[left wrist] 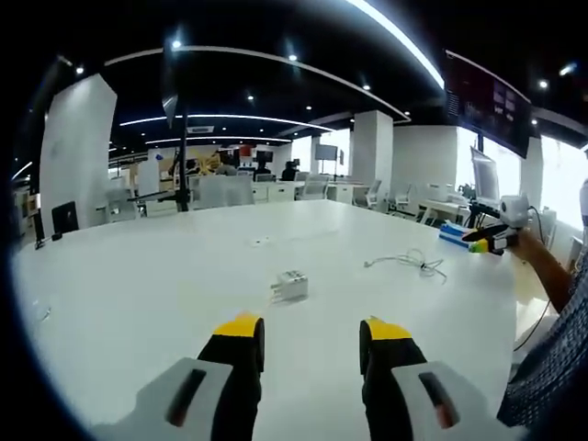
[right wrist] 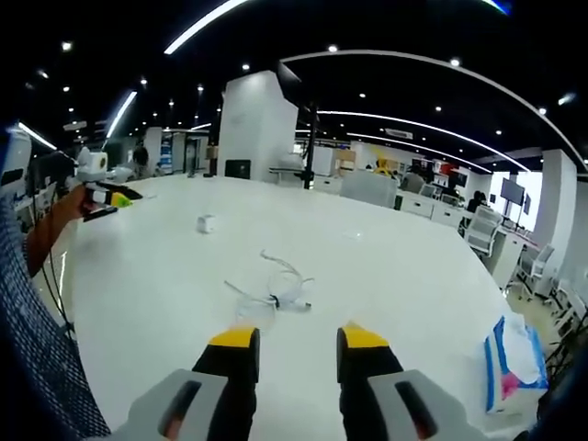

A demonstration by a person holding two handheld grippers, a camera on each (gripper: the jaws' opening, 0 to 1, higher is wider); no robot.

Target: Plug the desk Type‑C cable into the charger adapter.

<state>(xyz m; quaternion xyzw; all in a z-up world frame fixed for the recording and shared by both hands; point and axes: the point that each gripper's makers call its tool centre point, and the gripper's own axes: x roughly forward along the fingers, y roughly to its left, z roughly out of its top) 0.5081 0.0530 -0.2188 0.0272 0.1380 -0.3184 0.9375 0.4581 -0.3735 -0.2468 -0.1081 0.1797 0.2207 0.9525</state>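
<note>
In the left gripper view the left gripper (left wrist: 312, 336) rises from the bottom centre of the frame, its two yellow-tipped black jaws standing well apart with nothing between them. Just beyond the tips, slightly left of centre, the small white charger adapter (left wrist: 289, 286) sits on the white table (left wrist: 138, 294), apart from the jaws. Further off, right of centre, the white Type-C cable (left wrist: 409, 263) lies loosely coiled on the table, well apart from the adapter. At the right edge of that frame the right gripper (left wrist: 485, 239) comes in, held by a person's hand, with a checked sleeve (left wrist: 551, 358) below it in the lower right. In the right gripper view the right gripper (right wrist: 296, 342) stands at the bottom centre, jaws likewise spread and holding nothing. Just ahead of its tips, near the middle of the frame, lies the Type-C cable (right wrist: 274, 294); the charger adapter (right wrist: 207, 223) is a small white block further up and to the left. A blue-and-white tissue pack (right wrist: 510, 360) rests at the lower right, and the left gripper (right wrist: 108, 197) shows at the far left.
</note>
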